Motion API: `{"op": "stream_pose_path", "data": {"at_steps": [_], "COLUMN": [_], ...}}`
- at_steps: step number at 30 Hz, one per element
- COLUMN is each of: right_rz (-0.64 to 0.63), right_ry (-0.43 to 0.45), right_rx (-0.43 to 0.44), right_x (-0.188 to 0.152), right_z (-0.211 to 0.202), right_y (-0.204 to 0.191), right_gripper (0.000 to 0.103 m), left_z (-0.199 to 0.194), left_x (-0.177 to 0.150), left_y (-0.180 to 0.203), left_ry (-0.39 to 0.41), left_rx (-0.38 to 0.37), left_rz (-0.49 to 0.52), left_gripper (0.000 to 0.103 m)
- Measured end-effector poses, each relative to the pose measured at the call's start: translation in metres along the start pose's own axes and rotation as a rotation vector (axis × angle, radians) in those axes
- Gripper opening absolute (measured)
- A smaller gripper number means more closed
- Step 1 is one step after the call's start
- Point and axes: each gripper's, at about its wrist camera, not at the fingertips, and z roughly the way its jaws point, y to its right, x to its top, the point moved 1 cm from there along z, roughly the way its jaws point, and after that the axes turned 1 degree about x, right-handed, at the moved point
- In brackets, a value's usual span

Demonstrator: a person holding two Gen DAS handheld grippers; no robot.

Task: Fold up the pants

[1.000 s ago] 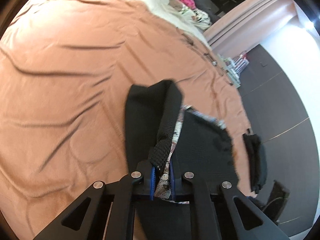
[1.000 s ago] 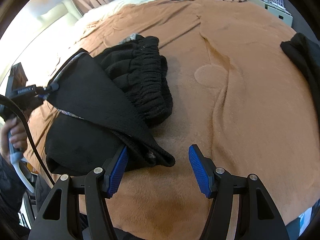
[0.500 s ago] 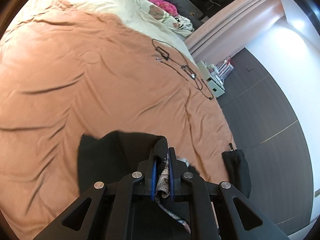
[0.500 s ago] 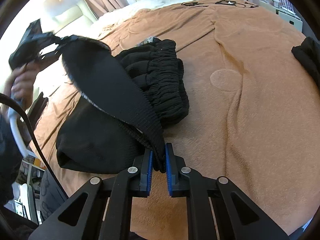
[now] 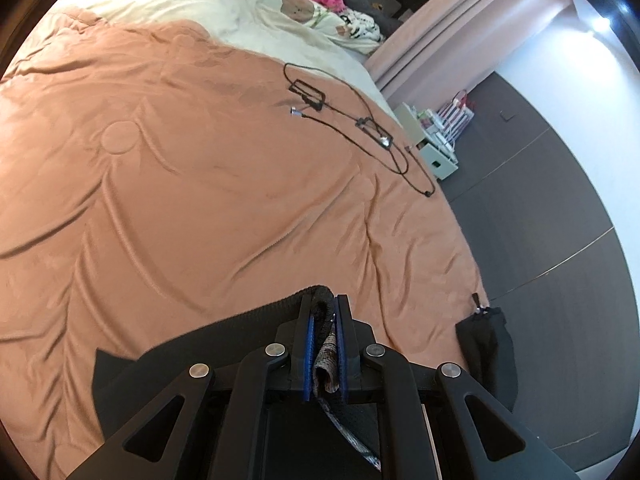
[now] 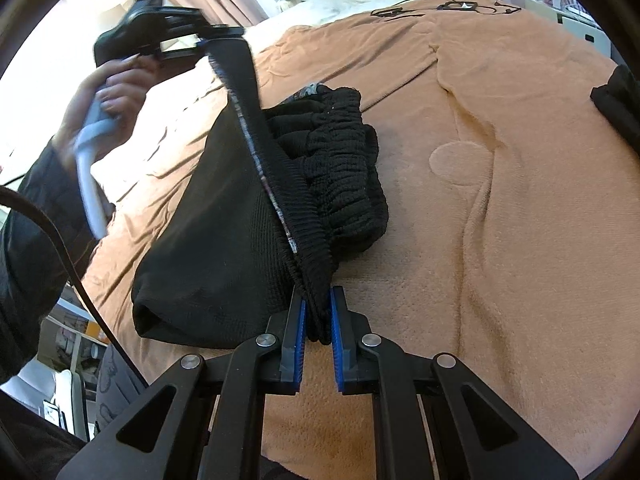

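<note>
Pants of black knitted fabric with a ribbed elastic waistband (image 6: 256, 216) lie bunched on the bed's orange-brown fleece blanket (image 6: 500, 220). Their edge is stretched between both grippers, probably to straighten it before folding. The left gripper (image 5: 323, 344) and right gripper (image 6: 318, 320) each have the fingers clenched on this hem.

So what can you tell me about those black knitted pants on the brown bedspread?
The black knitted pants are soft, ribbed fabric with a gathered elastic waistband bunched in a heap and a patterned grey lining showing along one edge. One ribbed edge is stretched taut between the right gripper, shut on its near end, and the raised left gripper, shut on the far end. The rest lies on the brown bedspread.
</note>
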Motion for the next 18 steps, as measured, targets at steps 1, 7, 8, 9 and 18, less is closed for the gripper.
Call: {"op": "stream_pose_path", "data": {"at_steps": [1, 7, 8, 9, 18], "right_rz": [0.002, 0.015, 0.021, 0.026, 0.058], "right_ry": [0.001, 0.005, 0.005, 0.004, -0.005], "right_rx": [0.004, 0.025, 0.027, 0.029, 0.030], "right_x": [0.000, 0.000, 0.000, 0.000, 0.002], "right_z": [0.000, -0.001, -0.001, 0.000, 0.003], "right_y": [0.001, 0.005, 0.006, 0.007, 0.012], "right_gripper": [0.008, 0.008, 0.008, 0.008, 0.008], "left_z": [0.007, 0.034, 0.037, 0.039, 0.010], "left_x": [0.002, 0.008, 0.009, 0.010, -0.006], "left_y": [0.000, 0.005, 0.006, 0.006, -0.005], "left_ry": [-0.007, -0.042, -0.047, -0.055, -0.034], "left_rx": [0.007, 0.057, 0.073, 0.093, 0.128], "left_rz": [0.001, 0.015, 0.016, 0.015, 0.036], "left_gripper": [0.010, 0.010, 0.012, 0.022, 0.057]}}
